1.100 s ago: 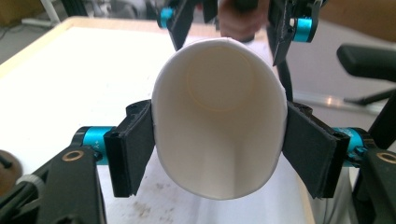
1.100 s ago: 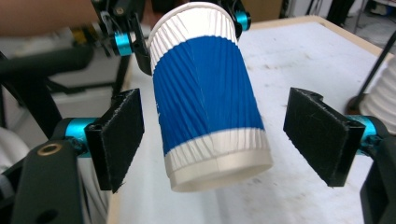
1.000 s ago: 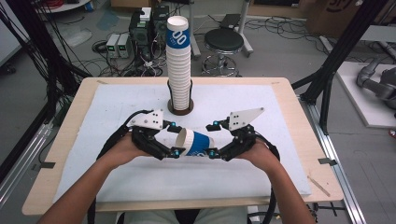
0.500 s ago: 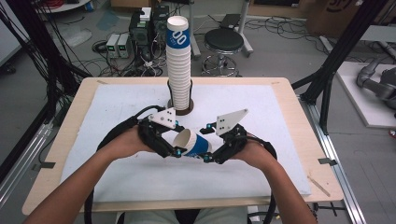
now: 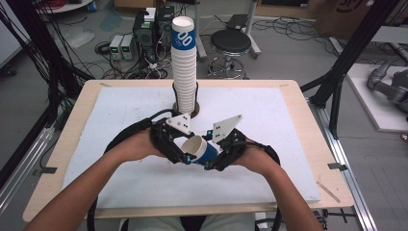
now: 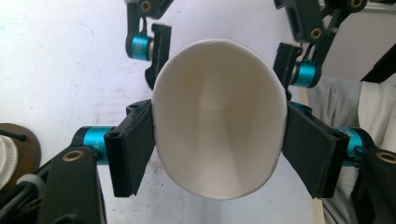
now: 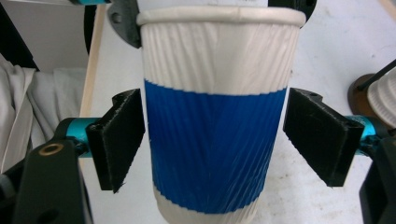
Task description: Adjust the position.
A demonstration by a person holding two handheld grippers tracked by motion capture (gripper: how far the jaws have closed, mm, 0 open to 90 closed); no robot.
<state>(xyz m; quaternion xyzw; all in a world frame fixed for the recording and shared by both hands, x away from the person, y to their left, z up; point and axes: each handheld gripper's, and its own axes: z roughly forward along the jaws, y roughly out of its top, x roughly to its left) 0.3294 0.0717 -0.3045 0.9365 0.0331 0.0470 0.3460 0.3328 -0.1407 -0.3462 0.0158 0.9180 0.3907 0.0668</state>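
Both hands are up over the middle of the white foam mat on the pale wooden table, and between them, held clear of the surface, sits a ribbed paper cup with a white rim and a broad blue band. It lies tilted on its side, mouth turned up and toward the left hand. The left gripper has it: in the left gripper view its black pads press on either side of the cup's open mouth, and the rim is squeezed from round into an oval. The right gripper comes in at the cup's base end; in the right gripper view the blue band stands between its pads, the left pad right at the cup wall and the right pad a shade clear of it, so that grip is loose. Those right jaws have just been closing in, with the cup between them. Behind the hands, toward the far edge of the mat, a tall stack of matching white paper cups topped by a blue-banded one rises upright from a round brown wooden base.
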